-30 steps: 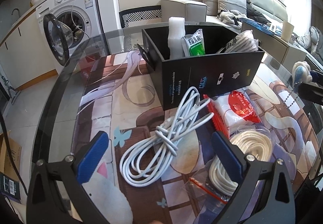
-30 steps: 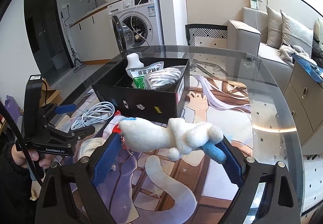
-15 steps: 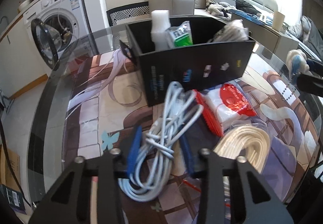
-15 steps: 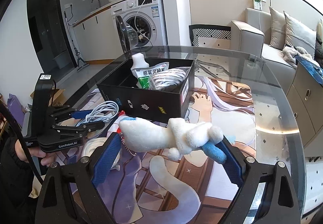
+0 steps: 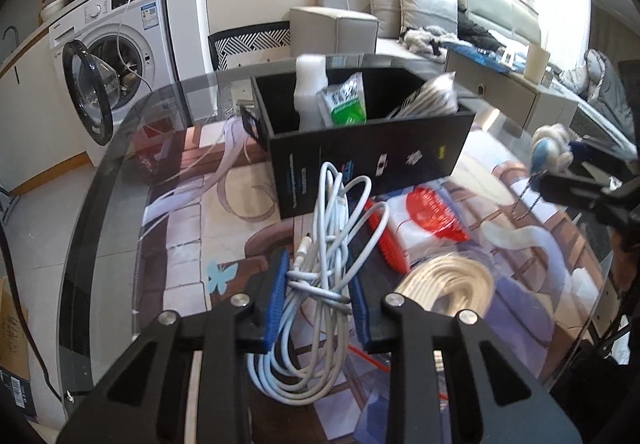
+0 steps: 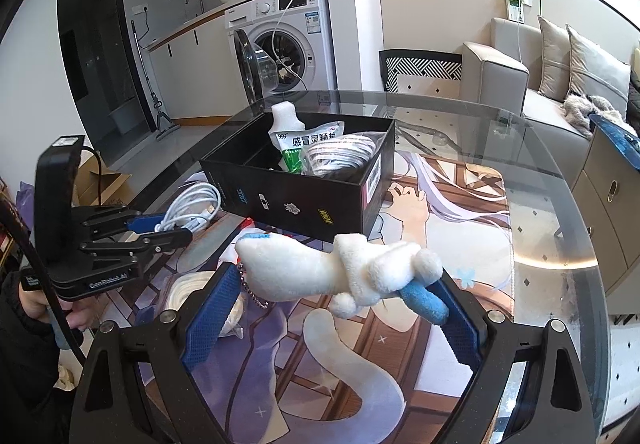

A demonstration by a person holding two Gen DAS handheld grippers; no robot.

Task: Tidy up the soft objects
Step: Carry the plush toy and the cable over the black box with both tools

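My left gripper (image 5: pixel 318 298) is shut on a bundle of white cable (image 5: pixel 328 244) and holds it above the table, in front of the black box (image 5: pixel 360 160). The bundle also shows in the right wrist view (image 6: pixel 192 208), between the left gripper's fingers (image 6: pixel 160 228). My right gripper (image 6: pixel 332 300) holds a white and blue plush toy (image 6: pixel 340 272) crosswise between its pads, above the table and right of the box (image 6: pixel 304 200). The box holds a white foam piece (image 6: pixel 284 116), a green packet (image 6: pixel 308 144) and a bagged cord coil (image 6: pixel 344 156).
A bagged cream cord coil (image 5: pixel 452 284) and a red and white packet (image 5: pixel 424 220) lie on the round glass table (image 6: pixel 560 204) before the box. A washing machine (image 5: pixel 116 56) with its door open stands behind; a sofa (image 5: pixel 400 16) at the far right.
My left gripper moved onto the white cable bundle, closed on it and lifted it off the table. The right gripper kept the plush and hardly moved.
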